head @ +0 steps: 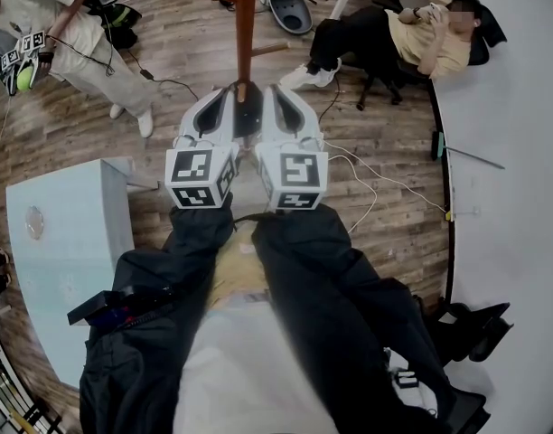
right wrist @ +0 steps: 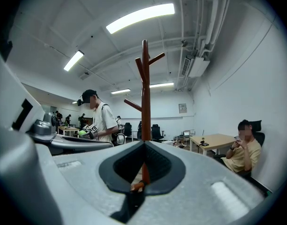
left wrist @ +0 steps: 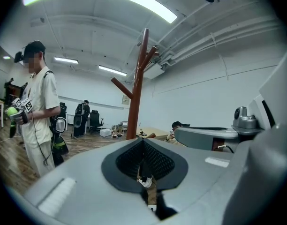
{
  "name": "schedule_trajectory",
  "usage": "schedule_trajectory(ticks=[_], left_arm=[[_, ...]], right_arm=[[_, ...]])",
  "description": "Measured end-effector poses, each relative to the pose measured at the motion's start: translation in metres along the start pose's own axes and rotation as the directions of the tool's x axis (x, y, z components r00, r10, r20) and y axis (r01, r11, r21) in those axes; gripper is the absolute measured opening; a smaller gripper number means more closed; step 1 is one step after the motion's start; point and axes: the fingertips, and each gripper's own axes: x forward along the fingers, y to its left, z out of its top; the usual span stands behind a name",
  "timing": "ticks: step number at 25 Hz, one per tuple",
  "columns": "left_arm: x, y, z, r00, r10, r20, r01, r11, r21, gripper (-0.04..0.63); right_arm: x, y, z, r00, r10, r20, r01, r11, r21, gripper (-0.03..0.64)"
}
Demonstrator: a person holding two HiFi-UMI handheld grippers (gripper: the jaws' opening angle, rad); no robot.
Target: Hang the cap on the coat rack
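Observation:
The coat rack [head: 245,25] is a brown wooden pole with upward-slanting pegs, standing on the wood floor straight ahead of both grippers. It rises just beyond the jaw tips in the left gripper view [left wrist: 139,78] and in the right gripper view [right wrist: 145,93]. My left gripper [head: 229,89] and right gripper [head: 272,89] are held side by side, pointing level at the pole. The left gripper [left wrist: 143,142] has its tips together with nothing between them. The right gripper [right wrist: 144,143] is shut and empty too. No cap shows in any view.
A white table [head: 69,242] stands at the near left. One person [head: 69,25] stands at the far left holding another pair of grippers. Another person [head: 412,39] sits at the far right by a desk. Cables [head: 385,179] lie across the floor, and a white wall [head: 511,152] runs along the right.

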Motion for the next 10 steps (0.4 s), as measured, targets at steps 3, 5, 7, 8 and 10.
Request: schedule_trajectory(ticks=[3, 5, 7, 8, 10], left_arm=[[0.0001, 0.0006, -0.0002, 1.0, 0.003, -0.003, -0.003, 1.0, -0.001, -0.003], [0.0006, 0.0007, 0.0002, 1.0, 0.004, -0.003, -0.004, 1.0, -0.001, -0.003], [0.0008, 0.0012, -0.0006, 1.0, 0.004, -0.005, -0.004, 1.0, -0.002, -0.003], [0.0008, 0.0015, -0.0012, 1.0, 0.005, -0.007, -0.005, 1.0, -0.003, -0.003], [0.0007, 0.0023, -0.0023, 1.0, 0.007, -0.009, -0.007, 1.0, -0.005, -0.003]], right_arm=[[0.0008, -0.0003, -0.0021, 1.0, 0.001, -0.007, -0.001, 1.0, 0.002, -0.008], [0.0011, -0.0015, -0.0043, 1.0, -0.001, -0.013, 0.001, 1.0, 0.0, -0.008], [0.0014, -0.0017, -0.0061, 1.0, -0.002, -0.018, 0.002, 1.0, 0.0, -0.008], [0.0017, -0.0011, -0.0058, 1.0, 0.0, -0.018, 0.0, 1.0, 0.002, -0.009], [0.0023, 0.0005, -0.0041, 1.0, 0.004, -0.015, -0.004, 1.0, 0.006, -0.008]])
